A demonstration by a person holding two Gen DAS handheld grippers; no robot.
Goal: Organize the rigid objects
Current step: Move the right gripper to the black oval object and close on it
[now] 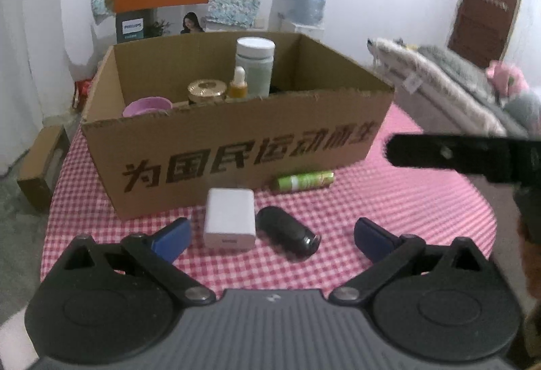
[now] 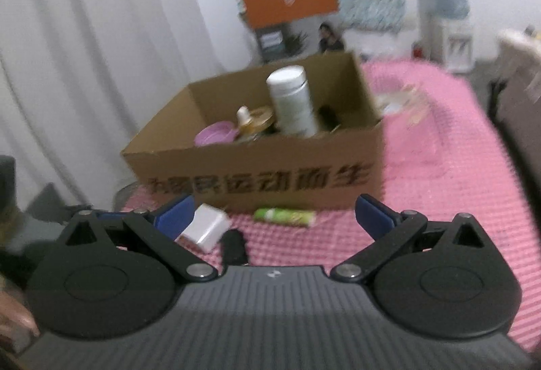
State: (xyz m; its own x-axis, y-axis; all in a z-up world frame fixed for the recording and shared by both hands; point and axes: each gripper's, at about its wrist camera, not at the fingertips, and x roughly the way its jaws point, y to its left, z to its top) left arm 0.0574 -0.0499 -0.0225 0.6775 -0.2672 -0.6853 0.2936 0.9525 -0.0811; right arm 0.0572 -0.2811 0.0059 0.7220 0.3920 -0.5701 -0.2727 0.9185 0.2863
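Observation:
A cardboard box (image 1: 236, 146) stands on the pink checked table, holding a white-lidded jar (image 1: 255, 65), a dropper bottle (image 1: 239, 84), a gold-lidded jar (image 1: 207, 91) and a pink bowl (image 1: 147, 106). In front of it lie a white charger cube (image 1: 230, 221), a black key fob (image 1: 287, 233) and a green tube (image 1: 304, 181). My left gripper (image 1: 270, 236) is open, its blue fingers either side of the cube and fob. My right gripper (image 2: 275, 216) is open above the table, with the charger (image 2: 204, 226), fob (image 2: 233, 246) and tube (image 2: 284, 217) below it. The box (image 2: 257, 177) sits beyond.
The right gripper's black arm (image 1: 473, 155) reaches in from the right of the left wrist view. A sofa with cushions (image 1: 456, 89) lies behind on the right, a small cardboard box (image 1: 40, 163) on the floor at left, white curtains (image 2: 84, 48) to the left.

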